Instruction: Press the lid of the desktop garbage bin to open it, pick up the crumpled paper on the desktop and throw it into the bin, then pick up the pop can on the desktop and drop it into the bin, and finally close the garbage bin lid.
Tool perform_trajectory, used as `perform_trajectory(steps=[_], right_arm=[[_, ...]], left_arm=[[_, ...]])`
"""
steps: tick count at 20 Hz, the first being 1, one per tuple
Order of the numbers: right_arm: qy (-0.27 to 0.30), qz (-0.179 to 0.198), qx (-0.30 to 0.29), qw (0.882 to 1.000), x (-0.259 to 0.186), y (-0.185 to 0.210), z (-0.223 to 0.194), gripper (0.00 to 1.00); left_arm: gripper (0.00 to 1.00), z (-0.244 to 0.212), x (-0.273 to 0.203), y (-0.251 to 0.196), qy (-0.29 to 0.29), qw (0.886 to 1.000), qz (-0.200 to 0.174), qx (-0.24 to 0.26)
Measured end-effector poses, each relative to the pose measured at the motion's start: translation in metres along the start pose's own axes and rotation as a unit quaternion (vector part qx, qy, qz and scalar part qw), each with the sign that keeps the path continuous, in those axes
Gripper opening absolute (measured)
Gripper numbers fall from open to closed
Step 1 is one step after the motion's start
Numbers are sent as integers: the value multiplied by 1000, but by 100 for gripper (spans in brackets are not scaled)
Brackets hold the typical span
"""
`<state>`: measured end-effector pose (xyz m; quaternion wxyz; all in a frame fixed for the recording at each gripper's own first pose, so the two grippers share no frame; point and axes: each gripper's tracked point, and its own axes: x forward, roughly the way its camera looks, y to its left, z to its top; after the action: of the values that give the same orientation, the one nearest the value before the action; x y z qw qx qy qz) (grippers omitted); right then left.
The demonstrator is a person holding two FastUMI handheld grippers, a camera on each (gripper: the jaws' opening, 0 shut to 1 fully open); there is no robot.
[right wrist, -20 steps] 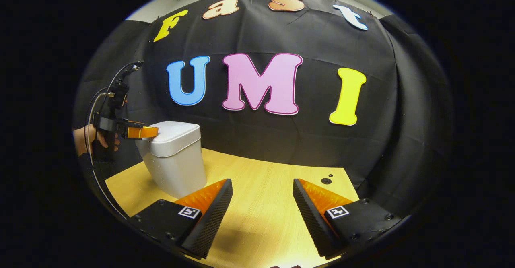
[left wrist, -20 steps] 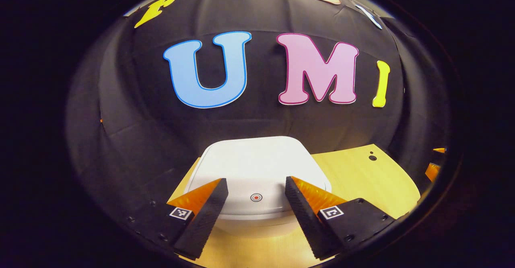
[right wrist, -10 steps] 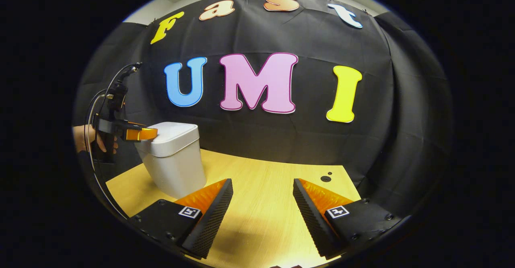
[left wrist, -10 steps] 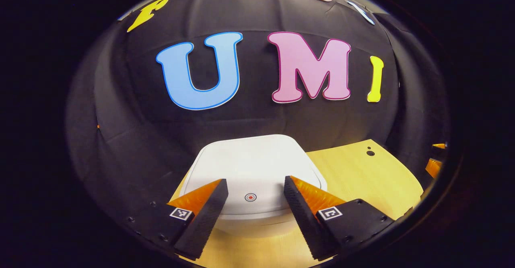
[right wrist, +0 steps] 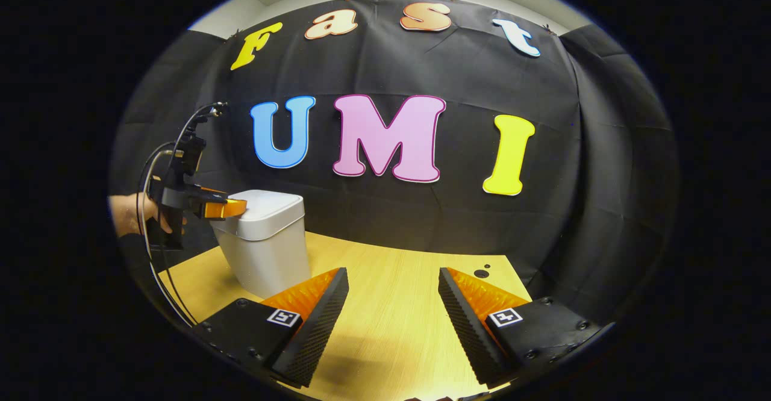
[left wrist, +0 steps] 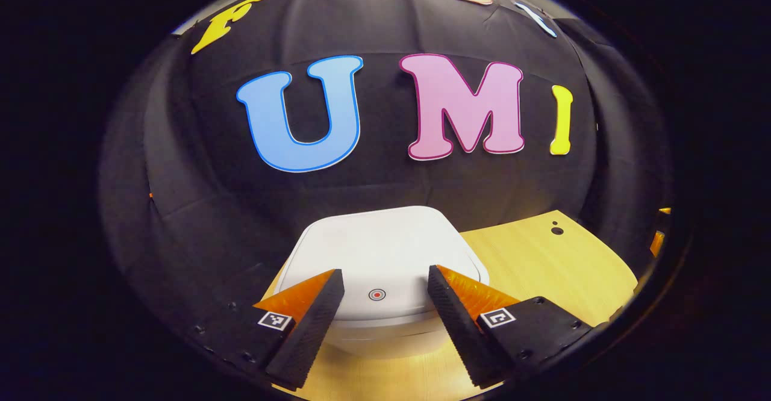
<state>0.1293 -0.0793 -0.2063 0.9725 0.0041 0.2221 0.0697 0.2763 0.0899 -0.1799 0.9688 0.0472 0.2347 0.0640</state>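
Note:
A white desktop bin [right wrist: 265, 250] with its lid [left wrist: 379, 256] down stands at the back left of the wooden desktop [right wrist: 385, 323]. A small red ring button [left wrist: 377, 295] marks the lid's front edge. My left gripper [left wrist: 385, 277] hovers open right over that edge, one finger on each side of the button. From the right gripper view, the left gripper [right wrist: 226, 208] rests at the lid's near rim, held by a hand [right wrist: 129, 214]. My right gripper [right wrist: 391, 277] stands open above bare desktop, to the right of the bin, with nothing between its fingers.
The black cloth wall [right wrist: 421, 220] closes in right behind the bin and along the right side. Two small dark holes [right wrist: 482, 272] sit near the desktop's back right corner. Cables [right wrist: 150, 166] loop up from the left gripper.
The left gripper has dipped slightly at the lid's front edge and stays open. The right gripper view has tilted a little, so the bin sits lower in it. The lid remains down.

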Motion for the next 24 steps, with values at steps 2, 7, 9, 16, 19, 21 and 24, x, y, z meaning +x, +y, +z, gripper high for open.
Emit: perform_trajectory(steps=[2, 7, 9, 16, 19, 21, 24], right_arm=[[-5, -8, -6, 1000, -9, -1, 6, 97], [-21, -28, 9, 999, -36, 3, 29, 97], [-31, -30, 21, 999, -46, 12, 43, 97], [-87, -33, 28, 995, -85, 54, 86, 97], [-98, -33, 30, 994, -96, 73, 90, 96], [-98, -32, 29, 994, -100, 84, 87, 97], [-100, -26, 29, 994, -100, 99, 84, 97]], left_arm=[[96, 9, -10, -1, -32, 999, 7, -7], [96, 52, -74, -8, -110, 994, 15, -19], [96, 72, -114, -22, -148, 989, 11, -11], [96, 65, -218, -76, -180, 982, -39, -36], [96, 58, -235, -72, -183, 979, -54, -64], [96, 50, -234, -52, -184, 980, -41, -64], [96, 43, -240, -22, -190, 979, -20, -75]])
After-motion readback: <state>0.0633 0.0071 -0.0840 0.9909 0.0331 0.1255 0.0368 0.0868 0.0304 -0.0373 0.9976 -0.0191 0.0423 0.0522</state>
